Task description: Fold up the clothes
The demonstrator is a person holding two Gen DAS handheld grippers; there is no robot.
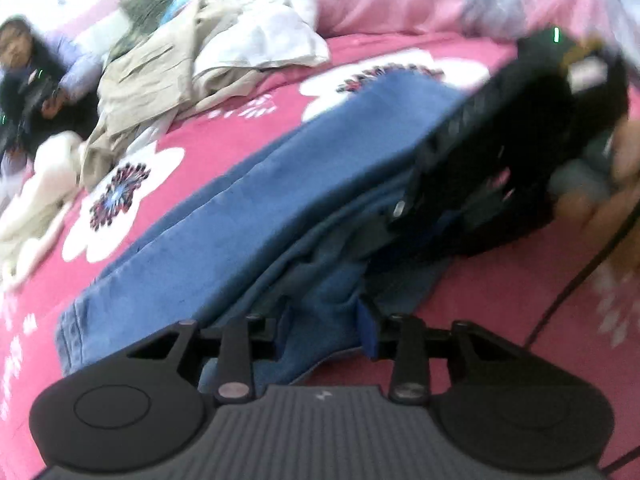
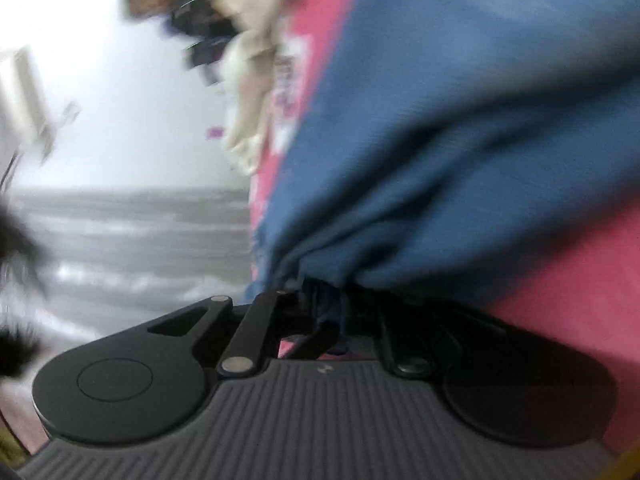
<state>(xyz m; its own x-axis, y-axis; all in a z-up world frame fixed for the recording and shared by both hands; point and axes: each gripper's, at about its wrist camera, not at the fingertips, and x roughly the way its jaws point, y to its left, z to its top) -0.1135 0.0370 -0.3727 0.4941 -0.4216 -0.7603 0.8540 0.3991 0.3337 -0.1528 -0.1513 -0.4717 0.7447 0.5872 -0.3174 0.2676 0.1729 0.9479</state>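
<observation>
Blurred blue jeans (image 1: 248,200) pinched by left hand-held gripper (image 1: 320,332), right hand-held gripper (image 2: 320,320) clamping bunched denim, fingertips hidden.

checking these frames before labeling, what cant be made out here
- Left gripper fingertips: left wrist view, buried in the blue jeans.
- Right gripper fingertips: right wrist view, covered by bunched jeans.
- Far end of the jeans: left wrist view, behind the right gripper's black body.
- Pile of light clothes: blurred, single garments unclear.
- Seated person: small, blurred, near the left edge.
</observation>
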